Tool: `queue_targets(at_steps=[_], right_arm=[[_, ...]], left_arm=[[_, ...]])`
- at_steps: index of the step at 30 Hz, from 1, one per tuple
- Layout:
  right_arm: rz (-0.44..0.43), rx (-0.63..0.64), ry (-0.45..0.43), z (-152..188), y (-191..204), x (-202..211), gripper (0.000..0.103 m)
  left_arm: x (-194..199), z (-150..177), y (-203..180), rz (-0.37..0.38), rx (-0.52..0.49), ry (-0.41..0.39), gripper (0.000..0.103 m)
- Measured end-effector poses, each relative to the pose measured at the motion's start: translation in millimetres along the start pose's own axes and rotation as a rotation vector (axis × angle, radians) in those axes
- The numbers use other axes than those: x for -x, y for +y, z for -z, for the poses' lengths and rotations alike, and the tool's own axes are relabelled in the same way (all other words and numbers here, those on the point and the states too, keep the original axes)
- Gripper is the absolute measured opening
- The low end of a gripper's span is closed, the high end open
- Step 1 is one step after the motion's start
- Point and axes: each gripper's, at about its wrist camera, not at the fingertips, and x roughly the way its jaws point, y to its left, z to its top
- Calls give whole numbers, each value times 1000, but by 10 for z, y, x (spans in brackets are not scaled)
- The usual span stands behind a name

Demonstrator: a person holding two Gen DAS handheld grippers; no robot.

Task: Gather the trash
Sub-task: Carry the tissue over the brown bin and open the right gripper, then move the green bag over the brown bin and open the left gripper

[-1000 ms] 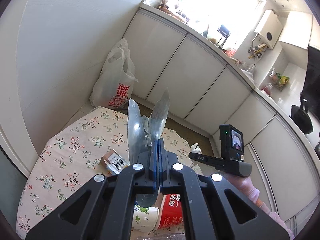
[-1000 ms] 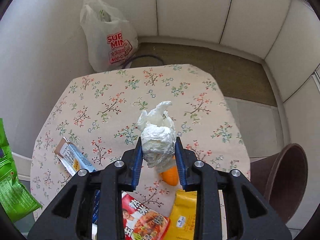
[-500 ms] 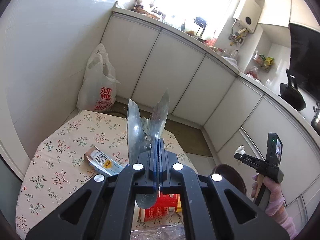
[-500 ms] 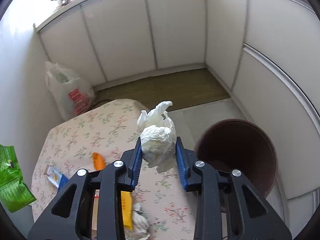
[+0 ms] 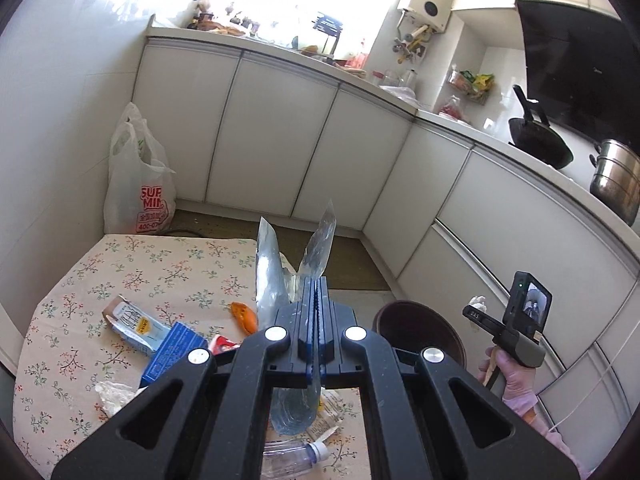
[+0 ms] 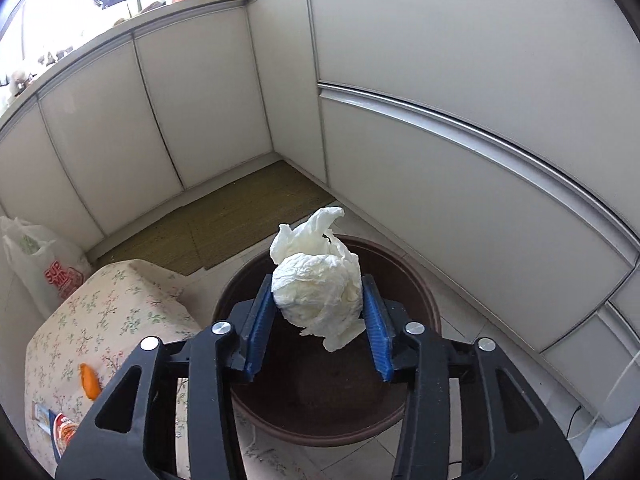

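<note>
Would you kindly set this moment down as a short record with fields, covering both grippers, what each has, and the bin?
left gripper: shut on clear plastic wrapper, above the floral table
right gripper: jaws have just been opening; crumpled tissue between them, over the bin
brown bin: on the floor beside the table
left on table: orange packet, blue carton, plastic bottle

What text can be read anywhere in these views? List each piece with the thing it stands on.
"SUP" over "MIN", cut off, red: white plastic shopping bag on the floor.
"400-0", cut off, below that on the same bag; the line between is too blurred.
Milk carton, blue box, red packet on the table: print too small.
Right gripper's side label: unreadable.
</note>
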Motion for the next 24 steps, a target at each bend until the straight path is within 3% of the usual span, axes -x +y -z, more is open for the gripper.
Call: queue_targets(at_steps=[5,10,13,19,24], right_arm=[[0,-32,-4,-34,-196,-18,58],[11,-109,-70,-119,-499,135,76],[40,-160,-128,-188,-742,258,95],[119,-236,-181,-236,-1160,354,96],[142,-387,-119,-222,-1515,245,96]], left_arm=[[-249,28,-393,68,-20,19,1],[-602,-20,-933,146,-60,51,1],[-798,-39,-1261,183,-84,60,1],[-1262,-19,-1813,239,-109,109,1],[-1648,56,-2211,247,-138,165,1]])
